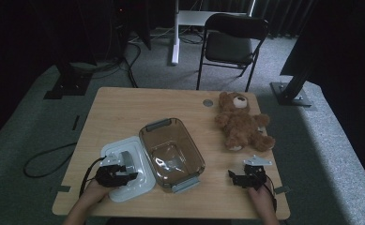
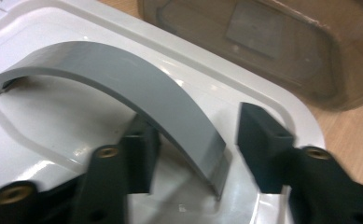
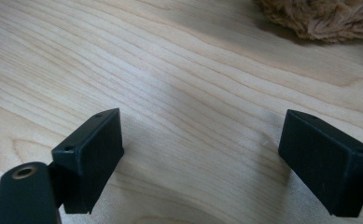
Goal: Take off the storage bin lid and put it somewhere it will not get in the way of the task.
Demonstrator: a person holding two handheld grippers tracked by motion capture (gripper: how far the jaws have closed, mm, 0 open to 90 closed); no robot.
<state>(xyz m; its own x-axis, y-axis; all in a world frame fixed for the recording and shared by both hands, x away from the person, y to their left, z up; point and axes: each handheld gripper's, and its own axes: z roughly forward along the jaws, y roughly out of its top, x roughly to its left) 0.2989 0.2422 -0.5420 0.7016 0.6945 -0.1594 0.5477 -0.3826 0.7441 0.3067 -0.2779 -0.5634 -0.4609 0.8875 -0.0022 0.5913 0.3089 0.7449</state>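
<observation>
In the high view your left gripper sits over the white lid lying flat on the table, just left of the clear bin, while your right gripper rests well right of the bin, below the teddy bear. In the left gripper view the lid's grey handle arches between the jaws, part open, pads clear of it, its long axis running away from you. In the right gripper view the jaws stand wide over bare wood, holding nothing.
</observation>
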